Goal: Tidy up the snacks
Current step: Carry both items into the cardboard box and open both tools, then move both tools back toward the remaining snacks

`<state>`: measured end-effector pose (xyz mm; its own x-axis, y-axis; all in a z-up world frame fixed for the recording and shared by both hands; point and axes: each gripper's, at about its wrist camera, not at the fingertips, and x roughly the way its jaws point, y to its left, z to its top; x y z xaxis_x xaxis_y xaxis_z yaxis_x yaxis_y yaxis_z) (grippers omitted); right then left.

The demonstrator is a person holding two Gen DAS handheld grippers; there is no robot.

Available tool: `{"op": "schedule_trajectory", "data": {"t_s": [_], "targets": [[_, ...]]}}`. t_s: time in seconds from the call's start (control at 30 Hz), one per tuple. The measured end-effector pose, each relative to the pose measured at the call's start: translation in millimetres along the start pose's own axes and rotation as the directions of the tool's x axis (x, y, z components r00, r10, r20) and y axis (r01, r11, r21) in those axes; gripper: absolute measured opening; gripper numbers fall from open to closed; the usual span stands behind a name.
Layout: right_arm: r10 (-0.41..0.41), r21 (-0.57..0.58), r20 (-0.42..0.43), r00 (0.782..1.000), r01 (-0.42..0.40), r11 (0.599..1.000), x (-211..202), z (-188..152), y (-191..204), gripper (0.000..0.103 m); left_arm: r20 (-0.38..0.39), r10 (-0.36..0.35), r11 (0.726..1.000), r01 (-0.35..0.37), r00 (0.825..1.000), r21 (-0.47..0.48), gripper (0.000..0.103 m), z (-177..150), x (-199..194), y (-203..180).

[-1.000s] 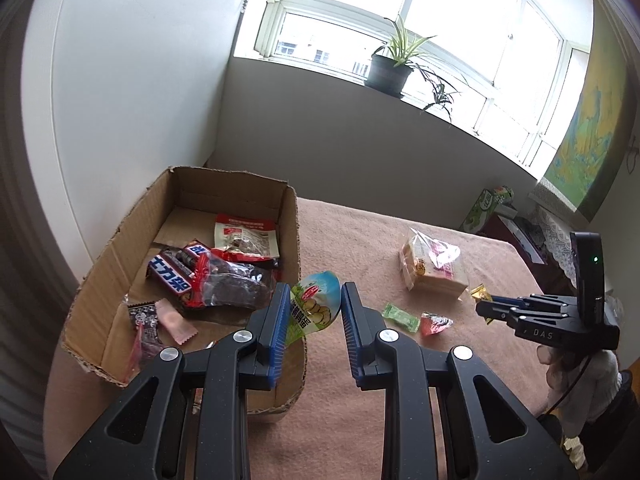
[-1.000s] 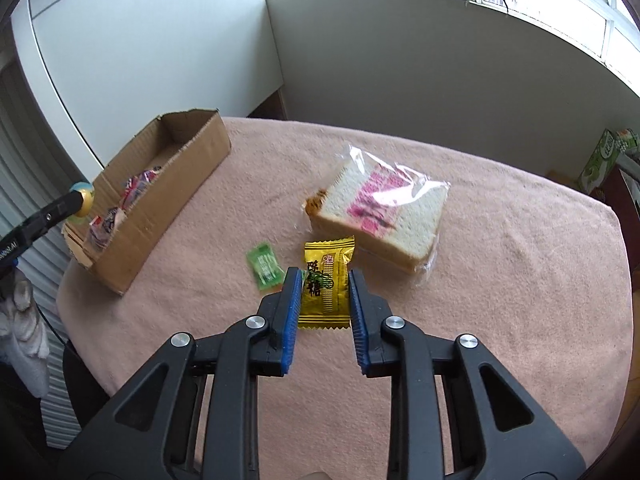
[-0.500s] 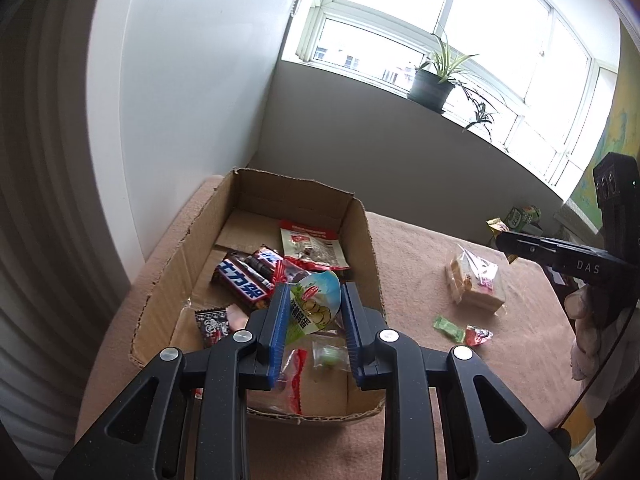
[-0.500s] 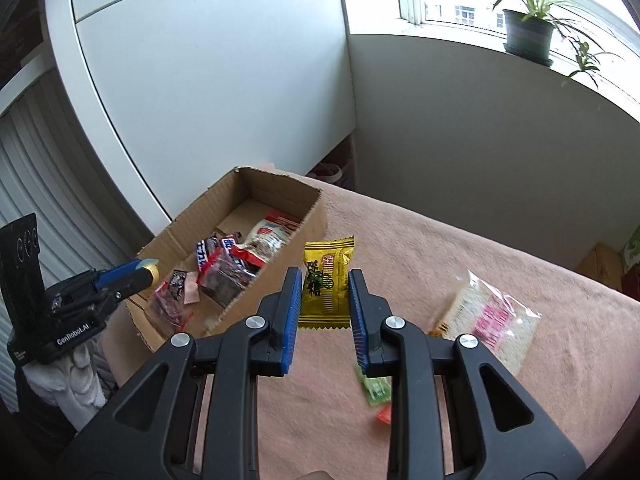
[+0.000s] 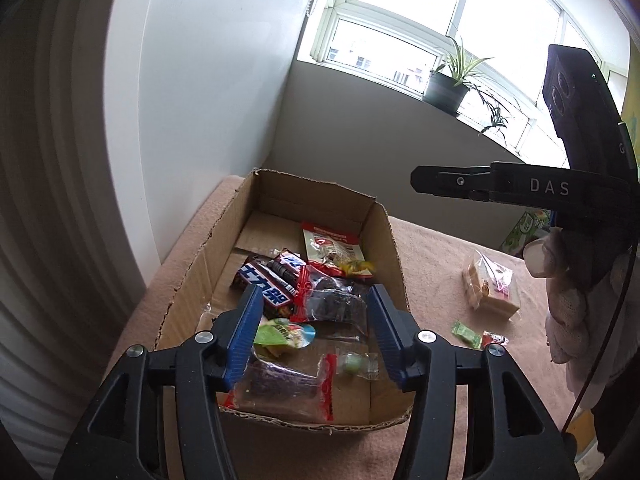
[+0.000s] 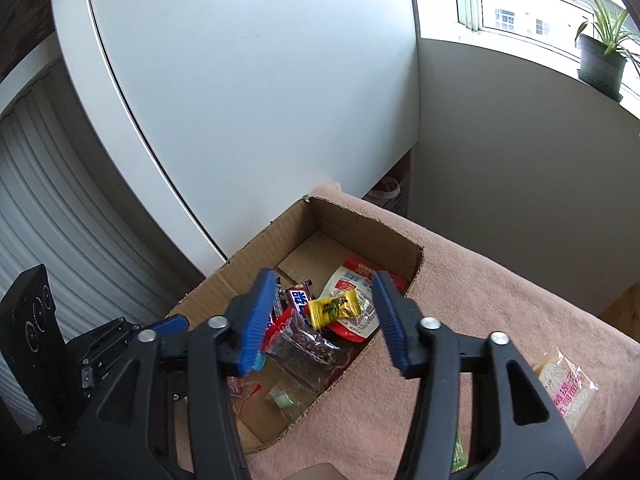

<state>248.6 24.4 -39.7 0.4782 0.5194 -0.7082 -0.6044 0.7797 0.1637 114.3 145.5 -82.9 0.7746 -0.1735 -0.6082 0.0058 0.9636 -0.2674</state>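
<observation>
1. Both grippers are held over the cardboard box (image 5: 384, 240), and both sets of jaws have just been opening. A second ago each was clamped on a snack; now each pair of fingers stands apart with nothing pressed between the pads.
2. Left gripper (image 5: 316, 332): the green-and-blue packet (image 5: 286, 334) has been let go. It is seen inside the box, just beside the left finger (image 5: 244, 336) and clear of the other one. Whether it has landed on the pile or is still dropping cannot be told.
3. Right gripper (image 6: 324, 318): the yellow candy (image 6: 332, 308) has been released. It is blurred, between the open fingers but touching neither, above the snacks in the box, so it is judged to be mid-fall.
4. Meaning for the task: two more snacks are counted as delivered to the box. The yellow candy was on the cloth outside the box a second ago.
5. Already in the box: the dark chocolate bars (image 5: 266, 288), a red-and-white pouch (image 5: 332, 248), clear bags of dark pieces (image 5: 332, 304).
6. Left outside the box, on the pink tablecloth (image 5: 432, 264) to its window-side right: the bagged sandwich (image 5: 490, 288), a small green candy (image 5: 466, 334), a small red candy (image 5: 494, 338).
7. Judgement: the task is partly done; those three items remain to be fetched.
</observation>
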Motion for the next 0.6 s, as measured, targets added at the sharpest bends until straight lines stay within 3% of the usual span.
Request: {"op": "schedule_trajectory", "data": {"t_s": [0.2, 0.6], "targets": [[-0.019, 0.003, 0.004, 1.0, 0.019, 1.0, -5.1, -2.3, -1.9, 0.077, 0.006, 0.01, 1.0, -0.01, 1.0, 0.005, 0.054, 0.1, -3.0, 0.2], [-0.107, 0.02, 0.028, 0.994, 0.106, 0.994, -50.1, -30.3, -29.7, 0.078, 0.02, -0.001, 0.999, 0.0, 1.0, 0.04, 0.054, -2.0, -12.0, -19.1]]}}
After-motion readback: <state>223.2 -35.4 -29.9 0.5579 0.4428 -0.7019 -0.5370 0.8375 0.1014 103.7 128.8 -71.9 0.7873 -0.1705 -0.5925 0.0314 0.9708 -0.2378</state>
